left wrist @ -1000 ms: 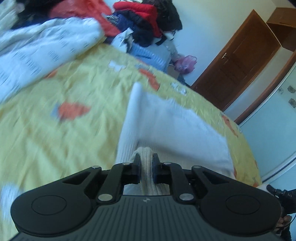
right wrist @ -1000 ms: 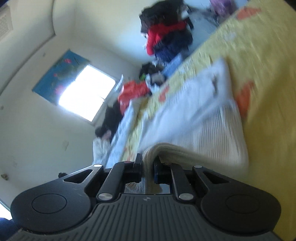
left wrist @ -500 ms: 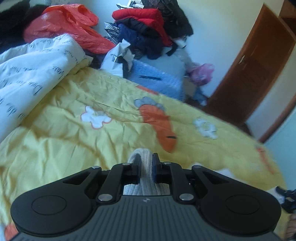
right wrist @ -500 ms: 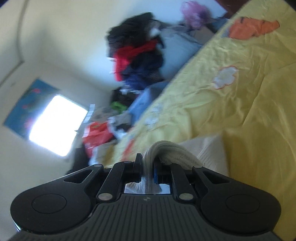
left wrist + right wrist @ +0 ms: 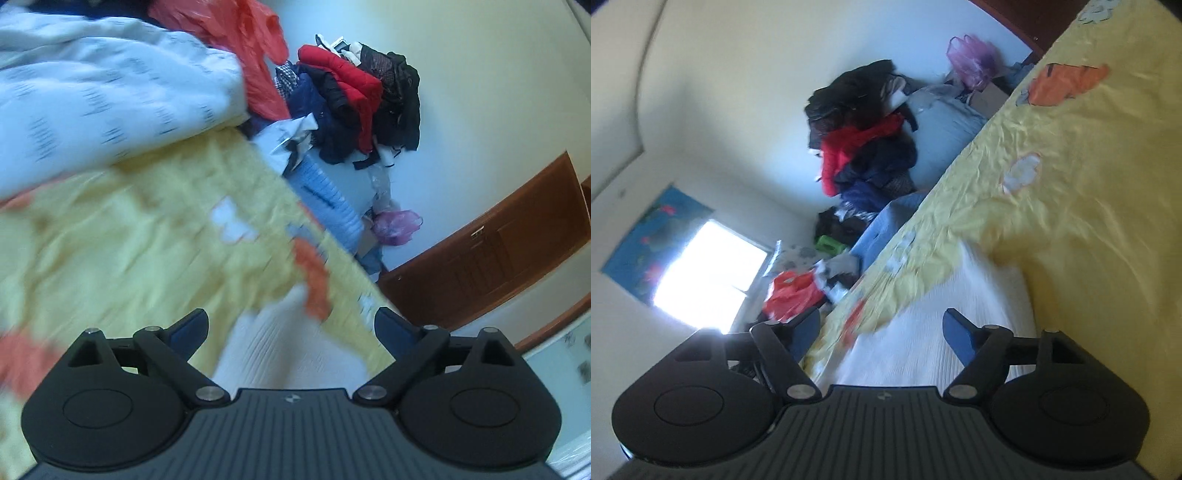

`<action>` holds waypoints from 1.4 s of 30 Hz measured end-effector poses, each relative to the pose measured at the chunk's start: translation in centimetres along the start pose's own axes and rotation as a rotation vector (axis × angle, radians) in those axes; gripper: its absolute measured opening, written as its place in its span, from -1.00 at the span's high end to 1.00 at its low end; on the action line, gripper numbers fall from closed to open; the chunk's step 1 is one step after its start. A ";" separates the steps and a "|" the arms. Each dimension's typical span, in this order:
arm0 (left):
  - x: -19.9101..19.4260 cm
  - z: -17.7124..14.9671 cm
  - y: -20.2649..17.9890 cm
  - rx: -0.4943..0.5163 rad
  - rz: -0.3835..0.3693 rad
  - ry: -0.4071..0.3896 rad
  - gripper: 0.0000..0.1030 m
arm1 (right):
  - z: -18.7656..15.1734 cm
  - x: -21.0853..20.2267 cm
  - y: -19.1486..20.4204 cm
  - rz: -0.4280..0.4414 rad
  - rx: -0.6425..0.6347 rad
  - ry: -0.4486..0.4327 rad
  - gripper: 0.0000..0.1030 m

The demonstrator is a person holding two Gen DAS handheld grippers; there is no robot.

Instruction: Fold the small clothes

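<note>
Left wrist view: the left gripper [image 5: 291,328] has its jaws spread wide, holding nothing. Between and below them the white ribbed garment [image 5: 291,350] lies on the yellow bedsheet [image 5: 129,240], which carries orange and white printed shapes and looks blurred. A white duvet with dark marks [image 5: 103,92] is bunched at the upper left, next to an orange plastic bag [image 5: 258,55]. Beyond the bed edge a pile of dark and red clothes [image 5: 354,96] leans on the pale wall, with a pink bag [image 5: 397,225] and a brown wooden door [image 5: 498,266] nearby.

Right wrist view: the right gripper [image 5: 881,332] is likewise released, jaws apart over the same garment [image 5: 942,325] lying flat on the sheet [image 5: 1089,184]. A bright window [image 5: 705,273] lights the far wall.
</note>
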State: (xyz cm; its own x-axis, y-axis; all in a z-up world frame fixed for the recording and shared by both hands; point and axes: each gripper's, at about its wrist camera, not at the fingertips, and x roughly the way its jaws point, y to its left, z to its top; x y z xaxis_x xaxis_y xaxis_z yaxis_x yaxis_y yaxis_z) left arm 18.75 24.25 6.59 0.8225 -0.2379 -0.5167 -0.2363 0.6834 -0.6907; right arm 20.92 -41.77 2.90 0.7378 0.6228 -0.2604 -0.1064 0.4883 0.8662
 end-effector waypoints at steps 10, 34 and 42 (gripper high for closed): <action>-3.4 -12.1 5.5 -0.114 -0.049 -0.006 -0.89 | -11.4 -7.5 -3.9 -0.168 0.099 0.058 -0.42; -10.3 -16.4 5.3 -0.008 -0.095 0.080 0.57 | -11.1 -9.9 1.9 -0.104 -0.101 0.052 0.49; -13.4 -17.0 8.3 0.040 -0.109 0.200 0.11 | -14.5 -13.8 -1.8 -0.283 -0.023 0.149 0.11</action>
State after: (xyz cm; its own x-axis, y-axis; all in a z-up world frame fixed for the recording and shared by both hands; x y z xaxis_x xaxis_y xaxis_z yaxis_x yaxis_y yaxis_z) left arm -3.01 21.37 -0.85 0.7223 -0.4412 -0.5326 -0.1273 0.6722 -0.7293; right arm 1.29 -42.37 -1.26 0.6350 0.5420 -0.5505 0.0727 0.6675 0.7411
